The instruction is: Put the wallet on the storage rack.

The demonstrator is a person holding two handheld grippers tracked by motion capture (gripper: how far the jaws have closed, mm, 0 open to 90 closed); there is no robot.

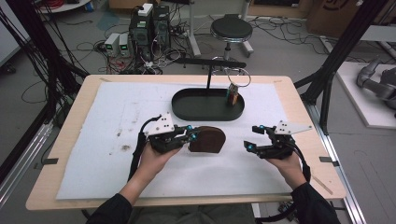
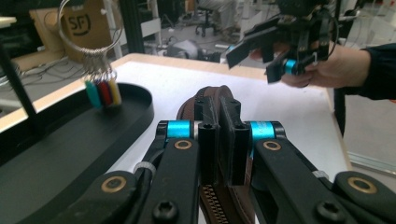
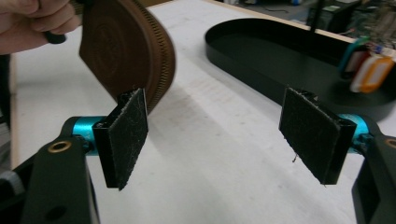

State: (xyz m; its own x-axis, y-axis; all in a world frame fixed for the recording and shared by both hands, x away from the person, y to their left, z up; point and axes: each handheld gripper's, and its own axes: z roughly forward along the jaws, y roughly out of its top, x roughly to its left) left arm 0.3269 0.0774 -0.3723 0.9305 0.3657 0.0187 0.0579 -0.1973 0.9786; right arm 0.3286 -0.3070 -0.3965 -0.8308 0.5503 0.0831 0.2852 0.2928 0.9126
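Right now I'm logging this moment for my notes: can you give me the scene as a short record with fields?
held item: brown zippered pouch, lifted off the white mat
left gripper: jaws shut on the pouch's edge
right gripper: jaws open, nothing between them, apart from the pouch
tray: black oval tray beyond the pouch, with a thin upright post
in tray: ring of coloured tags at its right end
surface: wooden table under the mat
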